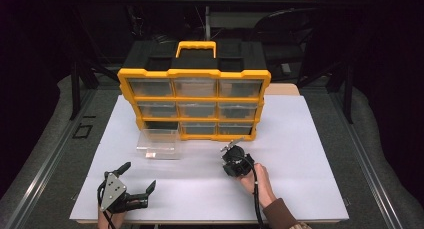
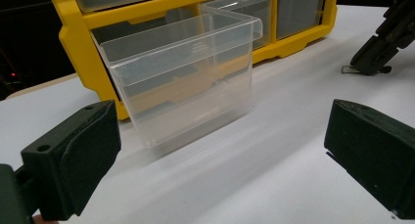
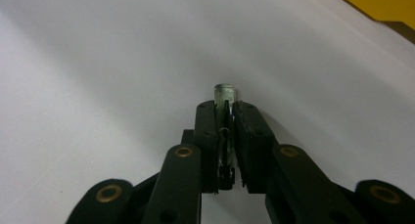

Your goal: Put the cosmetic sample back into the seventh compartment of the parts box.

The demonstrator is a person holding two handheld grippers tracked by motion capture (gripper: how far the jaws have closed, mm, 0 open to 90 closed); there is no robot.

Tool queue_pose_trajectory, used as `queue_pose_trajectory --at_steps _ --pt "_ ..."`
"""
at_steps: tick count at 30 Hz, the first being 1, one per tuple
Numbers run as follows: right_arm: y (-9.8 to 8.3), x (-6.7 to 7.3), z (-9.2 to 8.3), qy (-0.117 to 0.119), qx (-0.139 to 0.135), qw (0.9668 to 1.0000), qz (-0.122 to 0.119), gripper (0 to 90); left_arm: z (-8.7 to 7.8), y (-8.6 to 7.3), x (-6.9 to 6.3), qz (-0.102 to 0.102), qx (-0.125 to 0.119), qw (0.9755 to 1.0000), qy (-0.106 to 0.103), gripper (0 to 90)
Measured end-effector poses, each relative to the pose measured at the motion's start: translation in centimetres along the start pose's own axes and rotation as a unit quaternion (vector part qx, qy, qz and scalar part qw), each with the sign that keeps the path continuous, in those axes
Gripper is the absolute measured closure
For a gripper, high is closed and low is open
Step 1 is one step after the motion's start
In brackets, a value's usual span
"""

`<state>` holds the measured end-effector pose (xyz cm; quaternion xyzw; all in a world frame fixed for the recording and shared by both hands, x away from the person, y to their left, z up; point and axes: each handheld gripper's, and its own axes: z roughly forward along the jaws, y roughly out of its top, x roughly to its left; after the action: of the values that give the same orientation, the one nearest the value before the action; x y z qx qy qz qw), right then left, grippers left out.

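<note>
Your right hand-held gripper [image 3: 226, 111] is clamped on a small clear part [image 3: 224, 93], low over the desk [image 1: 300, 139] in front of the yellow drawer cabinet [image 1: 194, 102]. Keep the clamp firm while carrying it to the clear drawer [image 2: 183, 87], probably its destination. The left hand-held gripper [image 1: 138, 177] is open near the front edge. The drawer wall can catch the jaws.
</note>
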<state>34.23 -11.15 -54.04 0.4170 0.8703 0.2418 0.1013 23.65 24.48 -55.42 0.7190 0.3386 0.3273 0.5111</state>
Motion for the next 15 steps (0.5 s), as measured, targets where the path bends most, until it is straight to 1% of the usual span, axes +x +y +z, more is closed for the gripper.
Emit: queue_pose_trajectory --at_steps 3,5,7,8,9,11,12,15 --pt "-0.1 -0.1 -0.1 0.006 -0.002 1.0 0.005 80.6 0.0 0.0 0.0 0.001 0.0 1.0 0.0 0.1" --pt "-0.1 -0.2 -0.2 0.003 -0.004 1.0 0.004 80.6 0.0 0.0 0.0 0.0 0.0 1.0 0.001 0.2" --pt "-0.1 -0.3 -0.3 0.005 -0.008 0.9999 0.008 80.6 0.0 0.0 0.0 0.0 0.0 1.0 0.0 0.1" --pt "-0.2 -0.4 -0.5 0.007 -0.015 0.9999 0.005 80.5 0.0 0.0 0.0 0.0 0.0 1.0 0.0 0.1" --pt "-0.2 -0.3 -0.6 0.004 -0.019 0.9998 0.009 80.5 0.0 0.0 0.0 0.0 0.0 1.0 0.0 0.2" --pt "-0.2 -0.3 -0.7 0.002 -0.022 0.9997 0.007 80.5 0.0 0.0 0.0 0.0 0.0 1.0 0.0 0.1" --pt "-0.3 -0.4 -1.0 0.003 -0.032 0.9995 0.002 80.5 0.0 0.0 0.0 0.0 0.0 1.0 0.0 0.1" --pt "-0.3 -0.3 -1.2 0.005 -0.038 0.9993 0.001 80.6 0.0 0.0 0.0 0.0 -0.001 1.0 0.0 0.1"
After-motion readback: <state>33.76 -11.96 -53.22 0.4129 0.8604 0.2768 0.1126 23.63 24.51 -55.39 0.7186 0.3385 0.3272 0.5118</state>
